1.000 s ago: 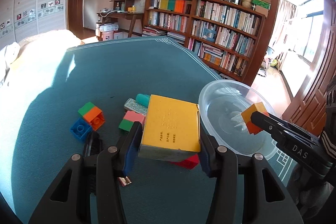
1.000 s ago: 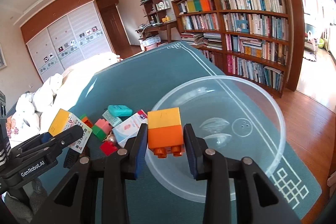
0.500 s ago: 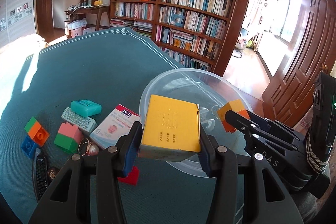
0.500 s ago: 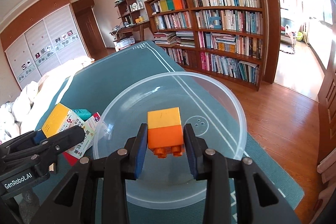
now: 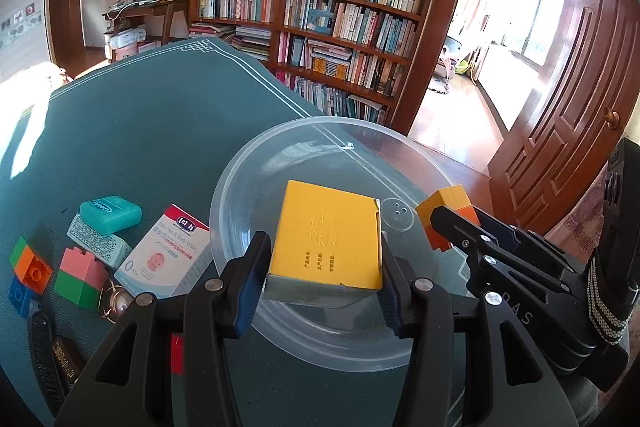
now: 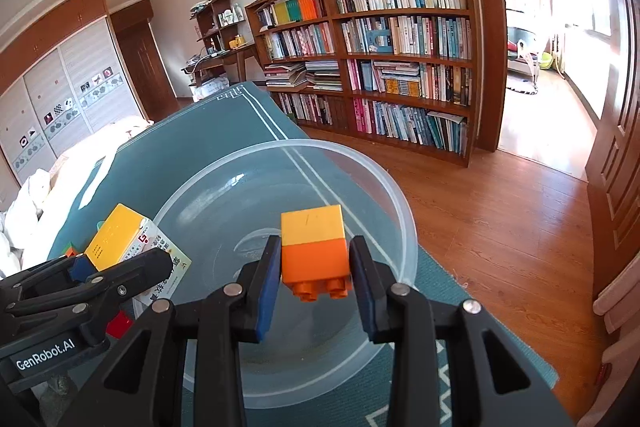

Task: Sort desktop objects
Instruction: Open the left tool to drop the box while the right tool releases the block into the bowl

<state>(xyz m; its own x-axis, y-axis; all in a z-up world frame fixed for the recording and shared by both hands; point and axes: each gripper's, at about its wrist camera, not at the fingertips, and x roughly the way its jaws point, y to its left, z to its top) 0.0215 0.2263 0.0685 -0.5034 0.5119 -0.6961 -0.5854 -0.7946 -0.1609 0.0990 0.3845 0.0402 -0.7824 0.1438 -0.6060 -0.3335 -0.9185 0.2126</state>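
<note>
Left hand-held gripper (image 5: 324,275): clamped on the yellow box (image 5: 326,241), one blue pad pressing each side.
Yellow box: was held above the near-left part of the clear bowl (image 5: 240,183), its broad yellow face up and tilted toward the camera; in the right wrist view it (image 6: 116,239) showed over the bowl's left rim, with printed white side panels.
Right hand-held gripper (image 6: 316,277): clamped on the two-tone block (image 6: 314,247), pads tight against its left and right faces.
Two-tone block: yellow half on top, orange half below with studs pointing down and toward the camera; it hung over the inside of the bowl, clear of the bottom. From the left wrist view it (image 5: 438,205) sat at the tip of the right hand-held gripper, over the bowl's right side.
Clear bowl: stood on the teal worktop (image 5: 140,131) near its right edge, nothing lying in it.
Left of the bowl: a baby-wash carton (image 5: 166,253) just beside the rim, then a teal case (image 5: 110,214) on a patterned pack (image 5: 96,241), a pink-and-green block (image 5: 80,277), and an orange-green-blue block cluster (image 5: 28,273) farthest left.
Near edge: a small red piece (image 5: 177,353) lay behind the left fingers.
</note>
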